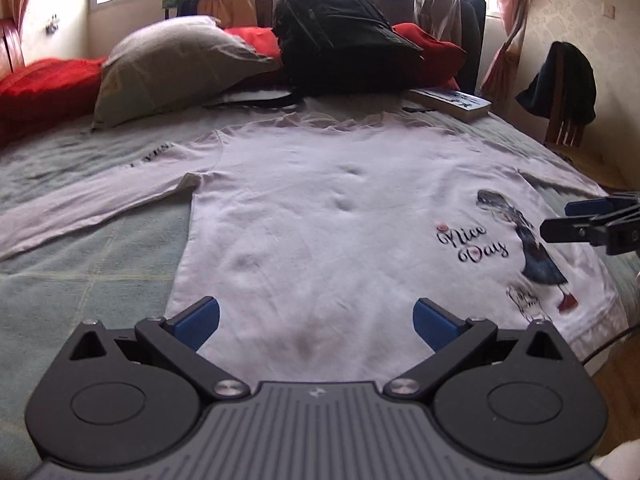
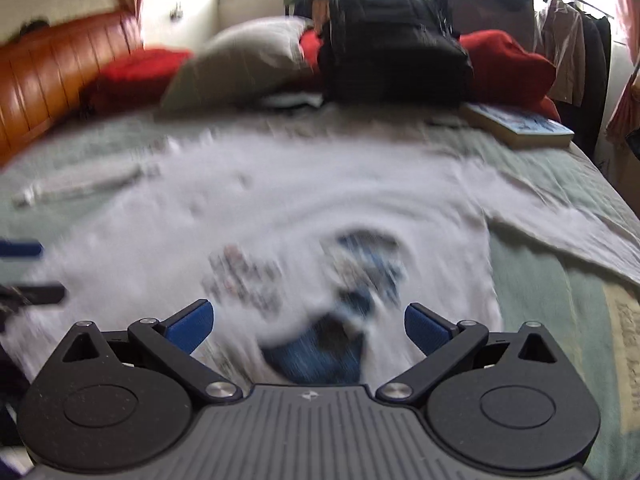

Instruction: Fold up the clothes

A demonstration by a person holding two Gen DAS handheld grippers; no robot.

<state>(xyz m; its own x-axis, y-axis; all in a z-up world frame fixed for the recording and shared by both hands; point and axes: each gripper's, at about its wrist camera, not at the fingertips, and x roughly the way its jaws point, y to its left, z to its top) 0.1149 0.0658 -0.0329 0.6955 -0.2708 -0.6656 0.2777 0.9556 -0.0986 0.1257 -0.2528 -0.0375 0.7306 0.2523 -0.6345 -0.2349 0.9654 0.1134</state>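
while the white long-sleeve shirt (image 1: 320,208) lies flat, print up, on the green bedspread (image 1: 80,272), left gripper (image 1: 316,320) hangs spread wide over its hem, right gripper (image 2: 308,324) gapes too, black backpack (image 1: 344,36) at twelve o'clock, book (image 1: 452,102) at one.

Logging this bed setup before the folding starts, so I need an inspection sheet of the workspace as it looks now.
Surface: green bedspread, covering the bed.
Job's things: white long-sleeved shirt lying flat, print side up, sleeves spread.
Clutter: black backpack, grey pillow, red bedding, book at the far end.
Grippers: left tool open, over the hem; right tool open, over the print; neither holds cloth.
Cables: thin dark cable off the bed's right edge.
Surroundings: windows, clothes rack, chair with a dark garment.
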